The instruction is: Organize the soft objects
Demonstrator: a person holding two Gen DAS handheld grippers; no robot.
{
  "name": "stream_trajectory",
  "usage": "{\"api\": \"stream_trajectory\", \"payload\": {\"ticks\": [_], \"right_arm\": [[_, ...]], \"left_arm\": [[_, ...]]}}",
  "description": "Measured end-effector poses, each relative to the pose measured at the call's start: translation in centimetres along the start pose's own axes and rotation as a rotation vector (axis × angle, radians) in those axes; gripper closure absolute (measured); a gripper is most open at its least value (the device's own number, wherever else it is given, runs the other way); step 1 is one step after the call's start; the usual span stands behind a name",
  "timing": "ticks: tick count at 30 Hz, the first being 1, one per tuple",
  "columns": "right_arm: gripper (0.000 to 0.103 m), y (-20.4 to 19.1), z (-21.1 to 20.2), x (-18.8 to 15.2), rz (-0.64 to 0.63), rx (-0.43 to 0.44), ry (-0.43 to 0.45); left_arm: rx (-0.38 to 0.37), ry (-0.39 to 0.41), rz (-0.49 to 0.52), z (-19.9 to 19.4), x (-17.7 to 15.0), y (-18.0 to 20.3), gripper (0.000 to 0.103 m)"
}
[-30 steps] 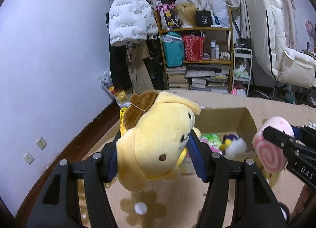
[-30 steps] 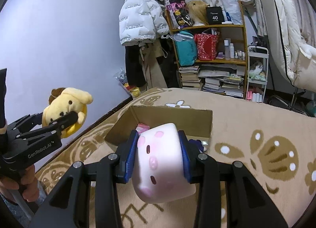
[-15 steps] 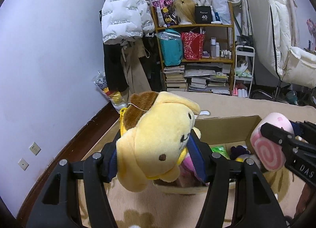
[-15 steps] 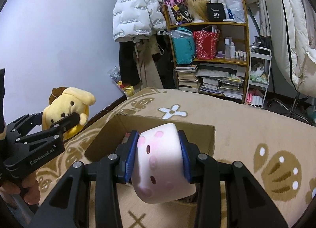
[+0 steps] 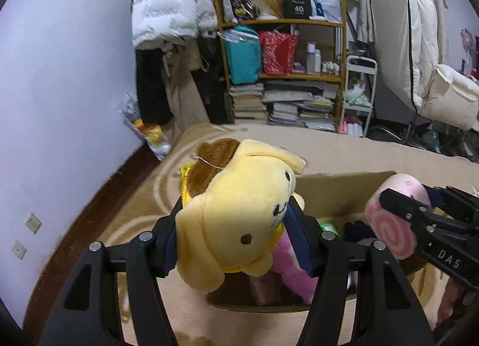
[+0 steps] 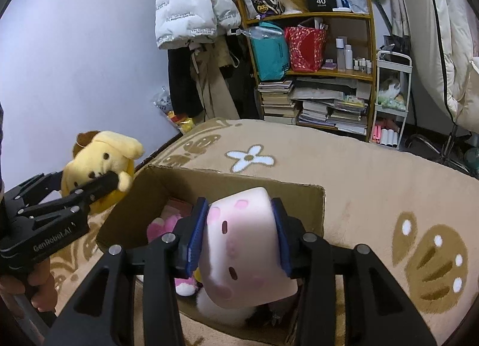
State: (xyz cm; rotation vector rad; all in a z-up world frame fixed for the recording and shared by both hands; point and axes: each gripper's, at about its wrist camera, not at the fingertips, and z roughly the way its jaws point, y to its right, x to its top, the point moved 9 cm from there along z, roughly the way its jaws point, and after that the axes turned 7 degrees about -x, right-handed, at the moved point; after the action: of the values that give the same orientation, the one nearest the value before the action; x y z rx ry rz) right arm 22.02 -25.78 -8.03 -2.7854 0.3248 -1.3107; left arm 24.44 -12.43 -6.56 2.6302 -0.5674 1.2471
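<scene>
- Left wrist view: my left gripper has the yellow dog plush between its blue pads, and the jaws are easing open while the pads still touch its sides. It hangs over the near edge of the cardboard box, where a pink plush already lies.
- The dog looks light and squashy to me; I would judge the round head the best place to hold, since the ears and limbs would just flop.
- At the right edge the right gripper carries the pink swirl cushion over the box.
- Right wrist view: my right gripper has that pink swirl cushion between its pads, jaws opening, pads still against its sides, above the open cardboard box. It seems foamy and springy, so it should drop without harm.
- The left gripper, with the dog plush, sits left of the box; a hand holds its handle.
- The box stands on a beige patterned rug. Behind are a crowded bookshelf, a white puffer jacket and a pale wall.
</scene>
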Motion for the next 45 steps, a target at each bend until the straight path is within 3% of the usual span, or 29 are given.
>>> {"api": "stream_trajectory", "payload": {"ticks": [9, 12, 16, 23, 26, 28, 31, 35, 45], "right_arm": [[0.049, 0.6, 1.0, -1.3, 0.007, -0.008, -0.065], [0.033, 1.0, 0.5, -1.1, 0.023, -0.012, -0.056], [0.022, 1.4, -0.5, -0.5, 0.038, -0.015, -0.033], [0.011, 1.5, -2.4, -0.2, 0.042, -0.024, -0.011], [0.009, 1.5, -3.3, -0.2, 0.039, -0.029, -0.007], [0.001, 1.5, -4.0, -0.2, 0.044, -0.031, -0.001], [0.000, 1.5, -5.4, 0.1, 0.056, -0.026, 0.022], [0.000, 1.4, -7.0, 0.1, 0.068, -0.019, 0.036], [0.000, 0.4, -11.5, -0.7, 0.059, -0.008, 0.074]], "left_arm": [[-0.041, -0.074, 0.026, 1.8, -1.5, 1.7, 0.029], [-0.050, -0.072, 0.002, 1.5, -1.6, 1.6, 0.028], [-0.108, -0.095, -0.046, 1.3, -1.7, 1.4, 0.028], [-0.115, -0.084, -0.066, 0.0, -1.4, 1.1, 0.028], [-0.110, -0.078, -0.061, -1.0, -1.3, 1.1, 0.022], [-0.114, -0.072, -0.059, -1.8, -1.2, 1.2, 0.021], [-0.100, -0.056, -0.055, -3.3, -1.0, 1.1, 0.020], [-0.050, -0.018, -0.038, -5.8, -0.9, 0.7, 0.006], [0.047, 0.071, -0.021, -12.8, -1.2, -0.7, 0.002]]}}
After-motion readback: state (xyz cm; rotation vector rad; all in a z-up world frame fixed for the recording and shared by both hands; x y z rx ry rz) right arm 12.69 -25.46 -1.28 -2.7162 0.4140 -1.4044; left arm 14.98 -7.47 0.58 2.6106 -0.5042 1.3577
